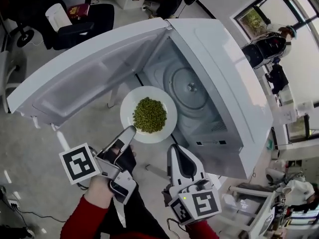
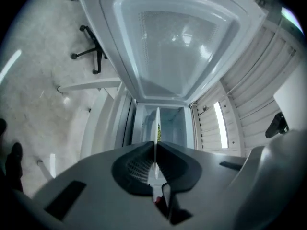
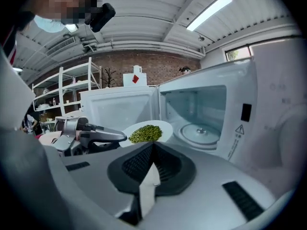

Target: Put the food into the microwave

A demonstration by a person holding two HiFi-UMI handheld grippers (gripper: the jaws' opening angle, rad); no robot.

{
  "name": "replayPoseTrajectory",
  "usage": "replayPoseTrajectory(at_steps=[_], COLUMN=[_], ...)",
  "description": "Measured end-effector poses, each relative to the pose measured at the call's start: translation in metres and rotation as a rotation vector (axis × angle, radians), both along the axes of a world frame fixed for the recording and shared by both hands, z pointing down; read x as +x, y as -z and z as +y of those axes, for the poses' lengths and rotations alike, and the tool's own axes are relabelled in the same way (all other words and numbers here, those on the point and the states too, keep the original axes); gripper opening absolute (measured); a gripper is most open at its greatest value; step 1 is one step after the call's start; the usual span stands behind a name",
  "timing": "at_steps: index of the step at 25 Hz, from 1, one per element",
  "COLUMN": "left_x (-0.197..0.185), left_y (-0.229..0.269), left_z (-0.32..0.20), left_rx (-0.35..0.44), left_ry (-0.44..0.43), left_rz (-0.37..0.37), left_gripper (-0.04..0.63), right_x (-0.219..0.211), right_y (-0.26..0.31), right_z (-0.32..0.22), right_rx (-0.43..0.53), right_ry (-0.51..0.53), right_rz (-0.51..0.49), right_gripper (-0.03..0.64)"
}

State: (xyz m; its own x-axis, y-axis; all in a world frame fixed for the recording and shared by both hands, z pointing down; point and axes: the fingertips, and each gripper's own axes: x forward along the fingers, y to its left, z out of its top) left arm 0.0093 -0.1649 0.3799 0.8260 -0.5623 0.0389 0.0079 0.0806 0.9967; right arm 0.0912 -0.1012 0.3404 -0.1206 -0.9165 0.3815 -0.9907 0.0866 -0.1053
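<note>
Food plate (image 1: 130, 103) lies level, left gripper (image 1: 131, 130) pinching its rim.

Lab/workshop w/ brick wall (image 3: 144, 63), white shelf racks (image 3: 61, 86), strip lights (image 3: 208, 11), office chair (image 1: 82, 18).

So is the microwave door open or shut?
Open. The door stands swung wide, and the round turntable inside shows.

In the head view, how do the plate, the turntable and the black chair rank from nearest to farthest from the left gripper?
1. Plate: gripped at its rim by the left gripper.
2. Turntable: inside the microwave, to the right.
3. Chair: far off, upper left.
</note>
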Motion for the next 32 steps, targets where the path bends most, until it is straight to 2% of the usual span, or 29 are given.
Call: replayPoseTrajectory(at_steps=[6,11,17,20,28,32], left_x=[0.011,0.047,0.048,0.050,0.053,0.071], left_y=[-0.015,-0.022,-0.026,-0.026,-0.031,-0.027], left_z=[-0.005,-0.034,-0.039,-0.040,-0.041,-0.048], left_rx=[-0.017,0.000,0.032,0.039,0.079,0.081], left_ry=[-0.063,-0.111,-0.157,-0.166,-0.218,-0.244], left_rz=[0.032,0.069,-0.004,0.003,-0.031,-0.040], left_gripper=[0.023,0.023,0.023,0.023,0.023,0.023], right_x=[0.005,0.030,0.018,0.009,-0.013,-0.006], right_y=[-0.019,-0.033,-0.038,-0.038,-0.041,-0.036], right_z=[0.003,-0.014,-0.017,-0.014,-0.008,-0.013], right_rx=[-0.036,-0.056,-0.078,-0.096,-0.100,-0.102], right_ry=[-0.114,-0.179,-0.210,-0.215,-0.206,-0.212], right_rz=[0.066,0.092,0.071,0.058,0.117,0.121], right_gripper=[0.014,0.014,0.014,0.014,0.014,0.014])
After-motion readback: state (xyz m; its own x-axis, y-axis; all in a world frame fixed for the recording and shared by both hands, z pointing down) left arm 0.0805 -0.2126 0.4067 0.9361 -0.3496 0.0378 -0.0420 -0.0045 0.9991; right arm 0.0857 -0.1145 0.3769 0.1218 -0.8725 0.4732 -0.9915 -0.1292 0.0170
